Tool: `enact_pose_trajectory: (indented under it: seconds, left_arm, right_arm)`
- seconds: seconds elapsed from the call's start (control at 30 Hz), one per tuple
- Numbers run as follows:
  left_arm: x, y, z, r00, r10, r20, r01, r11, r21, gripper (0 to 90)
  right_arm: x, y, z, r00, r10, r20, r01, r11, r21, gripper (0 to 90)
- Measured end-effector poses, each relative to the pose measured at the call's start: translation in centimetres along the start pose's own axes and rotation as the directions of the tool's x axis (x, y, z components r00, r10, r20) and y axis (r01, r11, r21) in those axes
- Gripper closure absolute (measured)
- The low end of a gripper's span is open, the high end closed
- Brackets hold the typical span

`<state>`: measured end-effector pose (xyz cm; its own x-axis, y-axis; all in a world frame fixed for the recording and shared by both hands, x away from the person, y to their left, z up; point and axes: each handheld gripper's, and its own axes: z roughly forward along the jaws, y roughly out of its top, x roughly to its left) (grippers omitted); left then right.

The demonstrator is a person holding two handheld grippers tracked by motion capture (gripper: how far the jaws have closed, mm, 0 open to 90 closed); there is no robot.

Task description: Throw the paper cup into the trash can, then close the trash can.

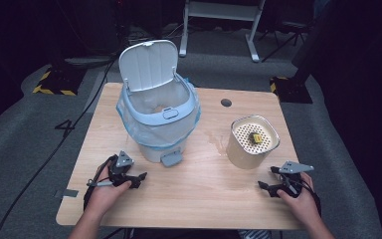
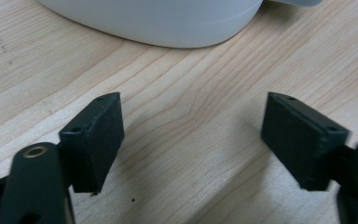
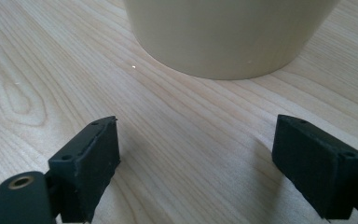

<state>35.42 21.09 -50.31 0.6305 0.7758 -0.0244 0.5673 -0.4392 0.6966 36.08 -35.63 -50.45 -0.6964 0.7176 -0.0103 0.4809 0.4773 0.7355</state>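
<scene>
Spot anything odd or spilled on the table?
Mostly tidy. One oddity: a faint wet-looking smear on the table between the bin and the cream container. The bin's lid stands open; its liner bag is bunched unevenly.

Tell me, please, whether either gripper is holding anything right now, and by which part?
Nothing is held. The left gripper and the right gripper both stand open over bare table, with only wood between the jaws.
</scene>
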Motion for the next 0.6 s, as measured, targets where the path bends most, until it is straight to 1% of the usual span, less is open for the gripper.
enact_pose_trajectory:
  seconds: [0.07,0.1,0.13,0.17,0.2,0.3,0.37,0.4,0.5,0.6]
  left_arm:
    - [0.0,0.1,-0.2,1.0000,0.002,0.000,-0.002,0.9999,0.015,29.6]
    - [0.0,0.2,-0.4,1.0000,0.009,0.000,-0.009,0.9996,0.027,29.6]
    - [0.0,0.2,-0.6,0.9999,0.003,0.013,-0.003,0.9996,0.027,30.4]
    - [0.0,0.2,-0.8,0.9998,0.007,0.019,-0.007,0.9998,0.020,30.6]
    - [0.1,0.3,-1.0,0.9994,0.001,0.034,-0.001,0.9999,0.015,30.6]
    - [0.3,0.4,-1.9,0.9988,0.005,0.049,-0.005,1.0000,0.005,31.4]
    - [0.5,0.6,-2.6,0.9980,-0.005,0.064,0.006,0.9999,-0.011,34.5]
    - [0.6,0.7,-2.9,0.9972,-0.013,0.073,0.015,0.9997,-0.020,34.5]
    - [0.9,1.0,-4.0,0.9966,0.002,0.083,0.001,0.9994,-0.035,36.5]
    - [1.1,1.3,-5.1,0.9945,0.012,0.104,-0.008,0.9990,-0.044,37.5]
  right_arm:
    - [0.0,0.0,0.0,1.0000,0.000,-0.001,0.000,1.000,0.000,14.9]
    - [0.0,0.0,0.0,1.0000,0.000,-0.001,0.000,1.000,0.000,14.9]
    - [0.0,0.0,0.0,1.0000,0.001,-0.001,-0.001,1.000,0.000,14.9]
    - [0.0,0.0,0.0,1.0000,0.001,-0.002,-0.001,1.000,0.000,14.9]
    - [0.0,0.0,0.0,1.0000,0.001,-0.002,-0.001,1.000,0.000,14.9]
    - [0.0,0.0,0.0,1.0000,0.001,-0.005,-0.001,1.000,-0.001,14.9]
    - [0.0,0.0,0.0,1.0000,0.001,-0.005,-0.001,1.000,-0.001,14.9]
    - [0.0,0.0,0.0,1.0000,0.001,-0.005,-0.001,1.000,-0.001,14.9]
    - [0.0,0.0,0.0,1.0000,0.004,-0.008,-0.004,1.000,-0.002,15.0]
    - [0.0,0.0,0.0,1.0000,0.004,-0.007,-0.004,1.000,-0.002,15.0]
